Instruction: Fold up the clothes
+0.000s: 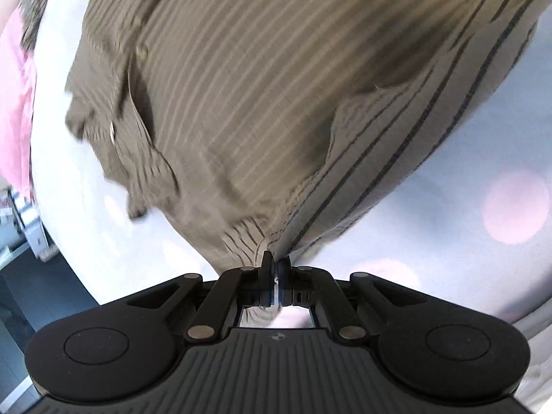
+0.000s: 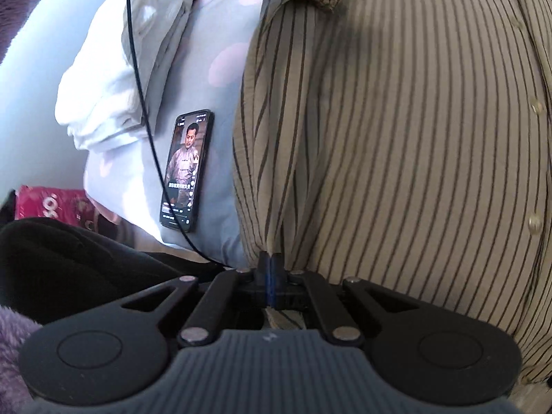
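- The left gripper (image 1: pixel 275 262), at the lower centre of the left wrist view, has its jaws pressed together on a gathered edge of the striped shirt (image 1: pixel 262 103).
- From that pinch the cloth fans up and outward, filling the middle and upper part of the frame; its stripes run from the pinch toward the top, so the long axis lies roughly bottom to top there.
- The button placket (image 1: pixel 132 79) runs down the left side of the cloth in this view, crumpled at its lower end.
- The right gripper (image 2: pixel 271 258), at the lower centre of the right wrist view, is likewise closed on a bunched fold of the same shirt, which spreads up and to the right.
- A button (image 2: pixel 534 225) sits near the right edge, with others above it.
- Both tools point forward into the cloth, roughly level with the frame.
- The shirt lies on a pale bedsheet (image 2: pixel 227 20) with pink dots.
- Left of the shirt lies a phone (image 2: pixel 186 170) with its screen lit, just beside the cloth's edge.
- A black cable (image 2: pixel 138 79) crosses a white garment (image 2: pixel 114 69) at upper left.
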`<state>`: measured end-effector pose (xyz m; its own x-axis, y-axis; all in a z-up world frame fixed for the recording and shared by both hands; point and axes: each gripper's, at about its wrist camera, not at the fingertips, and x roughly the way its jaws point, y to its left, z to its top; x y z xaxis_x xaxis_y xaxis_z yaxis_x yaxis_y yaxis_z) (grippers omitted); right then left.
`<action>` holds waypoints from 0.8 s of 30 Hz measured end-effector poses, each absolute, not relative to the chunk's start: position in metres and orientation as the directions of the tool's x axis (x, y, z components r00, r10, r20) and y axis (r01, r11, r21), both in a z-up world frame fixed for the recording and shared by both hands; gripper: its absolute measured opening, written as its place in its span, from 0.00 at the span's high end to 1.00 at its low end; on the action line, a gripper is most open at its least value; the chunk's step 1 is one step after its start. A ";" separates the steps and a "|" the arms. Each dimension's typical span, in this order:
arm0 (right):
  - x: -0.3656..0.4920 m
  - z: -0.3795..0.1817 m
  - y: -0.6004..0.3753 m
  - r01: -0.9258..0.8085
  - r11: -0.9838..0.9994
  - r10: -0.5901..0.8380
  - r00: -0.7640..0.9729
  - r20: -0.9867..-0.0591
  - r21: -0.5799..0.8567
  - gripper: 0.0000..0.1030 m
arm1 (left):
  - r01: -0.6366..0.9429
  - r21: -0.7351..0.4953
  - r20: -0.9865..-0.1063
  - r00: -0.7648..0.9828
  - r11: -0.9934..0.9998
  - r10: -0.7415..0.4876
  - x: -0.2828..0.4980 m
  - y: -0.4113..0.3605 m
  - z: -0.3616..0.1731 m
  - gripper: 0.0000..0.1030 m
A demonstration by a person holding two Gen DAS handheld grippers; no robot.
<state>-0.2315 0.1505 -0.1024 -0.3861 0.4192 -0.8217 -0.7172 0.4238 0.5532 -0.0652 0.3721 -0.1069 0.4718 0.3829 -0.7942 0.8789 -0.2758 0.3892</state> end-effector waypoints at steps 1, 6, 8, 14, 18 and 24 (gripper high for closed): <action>-0.227 -0.104 0.145 -0.705 0.430 0.425 -0.394 -0.815 0.565 0.99 | 0.878 0.381 -0.793 0.471 -0.291 0.385 -0.060 0.365 -0.104 1.00; -0.204 -0.105 0.114 -0.656 0.476 0.444 -0.396 -0.804 0.586 1.00 | 0.857 0.355 -0.790 0.488 -0.373 0.370 -0.029 0.322 -0.101 1.00; -0.194 -0.106 0.101 -0.636 0.494 0.451 -0.395 -0.800 0.593 1.00 | 0.850 0.341 -0.793 0.490 -0.402 0.362 -0.017 0.304 -0.103 1.00; -0.158 -0.118 0.058 -0.553 0.580 0.453 -0.392 -0.801 0.598 1.00 | 0.838 0.295 -0.810 0.474 -0.459 0.345 0.013 0.260 -0.118 1.00; -0.135 -0.126 0.036 -0.499 0.625 0.463 -0.382 -0.800 0.600 1.00 | 0.843 0.256 -0.822 0.447 -0.473 0.354 0.029 0.247 -0.133 1.00; -0.114 -0.142 0.020 -0.449 0.678 0.455 -0.365 -0.812 0.582 1.00 | 0.849 0.202 -0.835 0.410 -0.489 0.367 0.049 0.233 -0.158 1.00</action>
